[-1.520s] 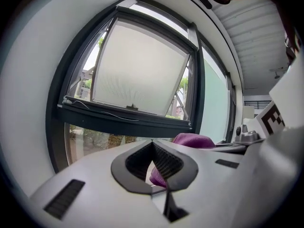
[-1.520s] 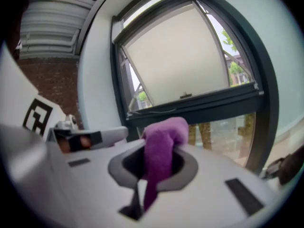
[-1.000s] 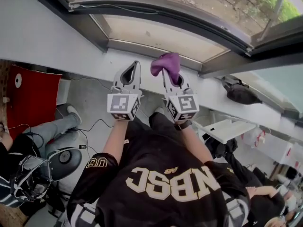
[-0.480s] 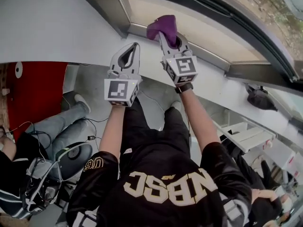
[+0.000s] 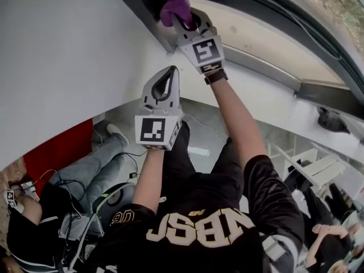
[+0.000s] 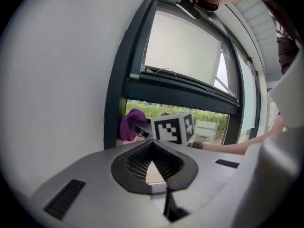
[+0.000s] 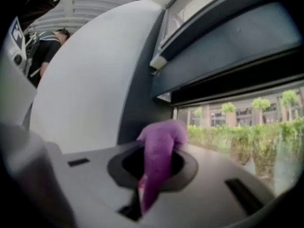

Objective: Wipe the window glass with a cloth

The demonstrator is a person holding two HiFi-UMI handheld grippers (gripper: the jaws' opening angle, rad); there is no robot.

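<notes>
A purple cloth sticks out of my right gripper, which is shut on it. It is raised to the left corner of the lower window pane, by the dark frame. I cannot tell whether the cloth touches the glass. In the right gripper view the cloth hangs from the right gripper beside the glass. My left gripper is lower, in front of the white wall, shut with nothing in it. From the left gripper I see the cloth and the marker cube.
A tilted upper sash hangs open above the lower pane. White wall fills the left. A seated person's legs and a red surface lie below left. White shelving stands at the right.
My right gripper has carried the cloth up and left to the lower pane's left corner. The left gripper has dropped back from the window and now faces the wall.
</notes>
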